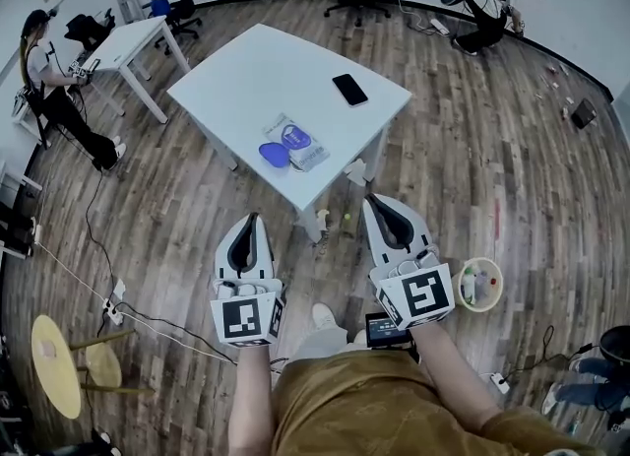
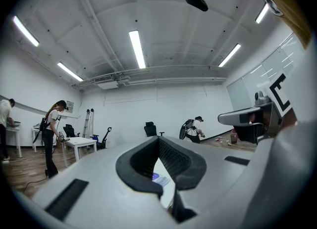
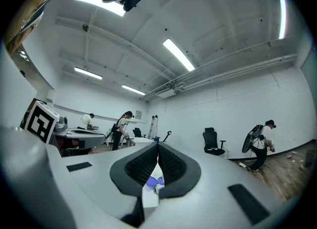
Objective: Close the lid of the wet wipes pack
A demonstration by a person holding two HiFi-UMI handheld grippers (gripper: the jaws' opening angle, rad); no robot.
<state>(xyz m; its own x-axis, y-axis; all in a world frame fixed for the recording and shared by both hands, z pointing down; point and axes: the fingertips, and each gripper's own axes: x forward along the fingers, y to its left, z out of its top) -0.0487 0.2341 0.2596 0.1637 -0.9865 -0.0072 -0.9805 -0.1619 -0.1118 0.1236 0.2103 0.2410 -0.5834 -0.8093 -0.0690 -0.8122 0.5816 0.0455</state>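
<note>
Head view: the flat wet wipes pack lay on the smooth white table, its oval blue lid open at the left, while the left gripper and right gripper hung nearer, off the table. Left gripper view: ribbed black pads pressed tip to tip, pinching nothing. Right gripper view: same story, the ribbed pads were together and empty, with the pack beyond.

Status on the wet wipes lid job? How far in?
Done: nothing yet. The wet wipes pack lies on the white table with its blue lid flipped open to one side. In hand: nothing. The left tool and right tool are both shut, empty and held short of the table. Left: reach in, fold the lid over the opening, press it shut.
</note>
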